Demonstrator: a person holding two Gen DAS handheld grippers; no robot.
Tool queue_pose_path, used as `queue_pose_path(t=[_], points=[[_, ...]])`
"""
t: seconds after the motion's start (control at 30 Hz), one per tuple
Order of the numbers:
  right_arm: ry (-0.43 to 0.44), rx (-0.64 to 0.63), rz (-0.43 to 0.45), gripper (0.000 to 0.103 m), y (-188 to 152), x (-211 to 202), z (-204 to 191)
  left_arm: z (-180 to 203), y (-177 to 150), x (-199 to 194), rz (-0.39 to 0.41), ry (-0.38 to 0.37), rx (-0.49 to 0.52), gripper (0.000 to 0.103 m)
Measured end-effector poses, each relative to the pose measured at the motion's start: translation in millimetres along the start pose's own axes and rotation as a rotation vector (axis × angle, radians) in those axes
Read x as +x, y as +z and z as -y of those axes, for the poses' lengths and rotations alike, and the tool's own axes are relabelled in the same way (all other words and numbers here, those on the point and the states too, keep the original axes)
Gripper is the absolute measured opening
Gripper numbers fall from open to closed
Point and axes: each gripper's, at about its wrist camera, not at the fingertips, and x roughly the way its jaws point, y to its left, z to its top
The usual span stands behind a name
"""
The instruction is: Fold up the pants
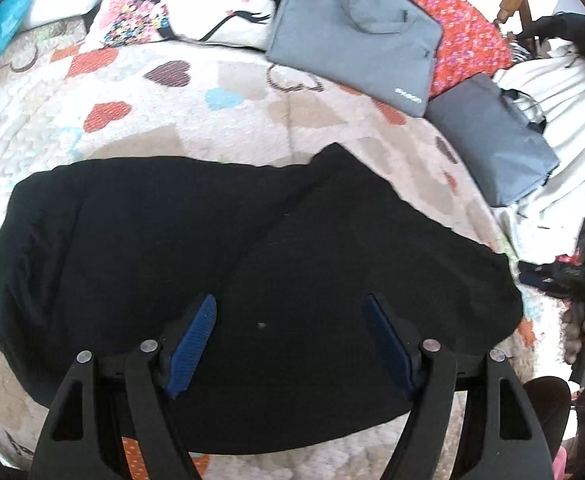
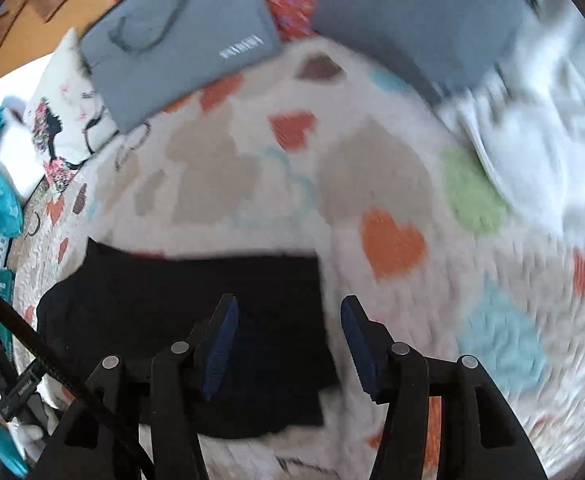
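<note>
Black pants [image 1: 232, 264] lie folded in a flat bundle on a white bedspread with coloured hearts [image 1: 212, 92]. My left gripper [image 1: 290, 308] is open above the near part of the bundle, holding nothing. In the right wrist view the pants [image 2: 196, 312] lie at lower left, their straight right edge between the fingers. My right gripper [image 2: 290, 312] is open and empty over that edge. The right gripper also shows at the right edge of the left wrist view [image 1: 580, 276], held by a hand.
Two grey laptop bags [image 1: 352, 28] [image 1: 492, 136] lie at the far side of the bed, on a red floral cloth [image 1: 464, 28]. A white printed pillow [image 1: 180, 4] and a turquoise item [image 1: 8, 12] are far left. White fabric [image 1: 564, 92] is piled at the right.
</note>
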Motion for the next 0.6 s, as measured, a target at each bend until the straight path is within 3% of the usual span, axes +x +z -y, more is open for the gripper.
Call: queue_pose_path(t=[0.13,0.23,0.3,0.33,0.37,0.47,0.6], points=[[0.103,0.071,-0.085,0.060,-7,39,13,3,-6,-1,-0.001,-0.024,0.004,0.075],[0.106,0.048,-0.029,0.072,-5,50,-3,0,-8,-2,0.003,-0.029,-0.002,0.075],[0.108,0.027,-0.037,0.059,-2,54,-15,-2,-8,-4,0.010,-0.012,-0.007,0.075],[0.105,0.023,-0.045,0.029,0,55,-20,-4,-8,-5,0.013,-0.009,-0.014,0.075],[0.117,0.030,-0.056,0.022,0,54,-21,-8,-7,-6,0.017,-0.012,-0.031,0.075],[0.088,0.019,0.003,0.018,3,35,-24,-16,-4,-8,0.020,-0.023,-0.067,0.075],[0.019,0.108,0.052,0.017,8,19,1,-25,-2,-5,0.006,-0.020,-0.105,0.075]])
